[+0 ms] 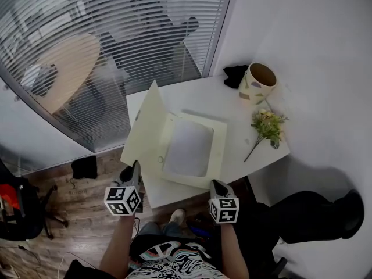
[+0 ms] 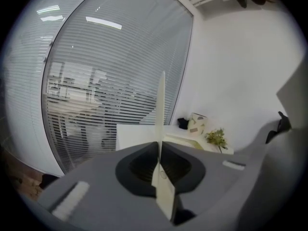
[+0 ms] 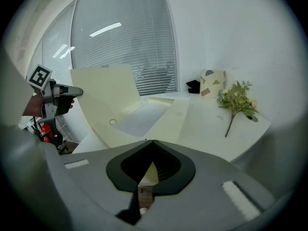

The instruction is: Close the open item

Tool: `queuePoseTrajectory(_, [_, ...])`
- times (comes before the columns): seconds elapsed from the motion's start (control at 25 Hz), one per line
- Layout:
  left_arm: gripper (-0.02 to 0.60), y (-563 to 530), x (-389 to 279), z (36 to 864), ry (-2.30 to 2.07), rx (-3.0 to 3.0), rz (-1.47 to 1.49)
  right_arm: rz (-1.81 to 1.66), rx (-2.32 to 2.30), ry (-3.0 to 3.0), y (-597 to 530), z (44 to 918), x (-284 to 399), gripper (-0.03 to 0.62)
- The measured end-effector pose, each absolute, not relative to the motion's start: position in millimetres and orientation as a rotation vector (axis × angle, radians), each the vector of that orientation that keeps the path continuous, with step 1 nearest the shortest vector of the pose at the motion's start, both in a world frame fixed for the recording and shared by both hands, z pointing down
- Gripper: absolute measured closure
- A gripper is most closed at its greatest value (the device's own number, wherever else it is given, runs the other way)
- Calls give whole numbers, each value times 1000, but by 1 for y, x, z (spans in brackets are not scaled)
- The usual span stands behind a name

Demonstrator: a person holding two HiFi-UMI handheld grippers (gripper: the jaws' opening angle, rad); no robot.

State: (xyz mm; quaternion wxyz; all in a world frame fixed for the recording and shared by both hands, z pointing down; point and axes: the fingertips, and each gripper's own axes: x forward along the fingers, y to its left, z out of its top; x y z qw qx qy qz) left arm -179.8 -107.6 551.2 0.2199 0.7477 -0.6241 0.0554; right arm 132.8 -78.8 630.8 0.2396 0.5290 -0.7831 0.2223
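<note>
The cream box point(image 1: 220, 145) is lying open on the white desk point(image 1: 244, 147), towards its near left part, with a pale grey-white inset showing in the tray. Its lid point(image 1: 145, 127) is standing up along the left side, leaning outward past the desk's left edge. The left gripper point(image 1: 135, 168) is pinching the lid's near lower corner: its tongs are pressing together on the thin board, which is running edge-on straight up between them in the left gripper view. The right gripper point(image 1: 217, 185) is sitting at the box's near right corner, its tongs closing together on a cream sliver of the rim (only a small wedge of it is showing between them).

Farther back on the desk, a round patterned pot point(image 1: 258, 81) is lying tilted with its mouth showing, just beside a small black object point(image 1: 235, 74) against the wall. A sprig of flowers point(image 1: 267, 127) is lying flat to the right of the box, apart from it. Slatted blinds point(image 1: 116, 39) are covering the glass behind the desk.
</note>
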Motion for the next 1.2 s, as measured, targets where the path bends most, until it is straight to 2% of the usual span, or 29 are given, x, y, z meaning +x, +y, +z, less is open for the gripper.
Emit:
queuePoseTrajectory(0.36, [518,-113,-185,553,-1736,2084,183,651,1432,-2194,-80,635,136,595])
queuePoseTrajectory(1.2, [509,-109,-138,541,-1662,2259,270,647,1468,-2208,-80,636,138,595])
